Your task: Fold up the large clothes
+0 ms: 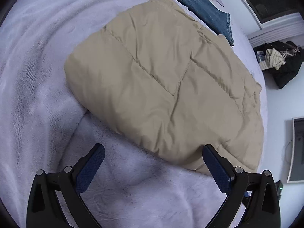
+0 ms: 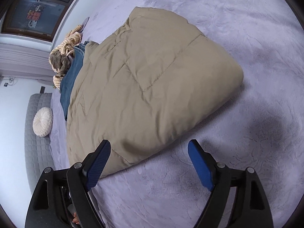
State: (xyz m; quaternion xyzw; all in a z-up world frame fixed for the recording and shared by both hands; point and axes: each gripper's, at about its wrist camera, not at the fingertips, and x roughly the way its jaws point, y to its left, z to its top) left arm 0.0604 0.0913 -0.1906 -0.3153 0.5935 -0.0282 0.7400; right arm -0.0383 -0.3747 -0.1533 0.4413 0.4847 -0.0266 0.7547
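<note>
A beige quilted padded garment [image 1: 161, 87] lies folded into a thick bundle on a lilac fleece bed cover [image 1: 38, 76]. In the left wrist view my left gripper [image 1: 153, 150] stands open just over the bundle's near edge, its right pad by the fabric, nothing pinched. The right wrist view shows the same beige garment [image 2: 152, 95] from its other side. My right gripper [image 2: 150, 150] is open wide at the near edge; the garment's corner lies between the pads, which do not press on it.
Blue jeans [image 1: 199, 5] and a striped tan knit [image 2: 66, 43] lie behind the bundle. A round cream cushion [image 2: 42, 121] rests on a grey quilted headboard [image 2: 36, 152]. A dark bag with clothes [image 1: 281, 62] sits on the floor beside the bed.
</note>
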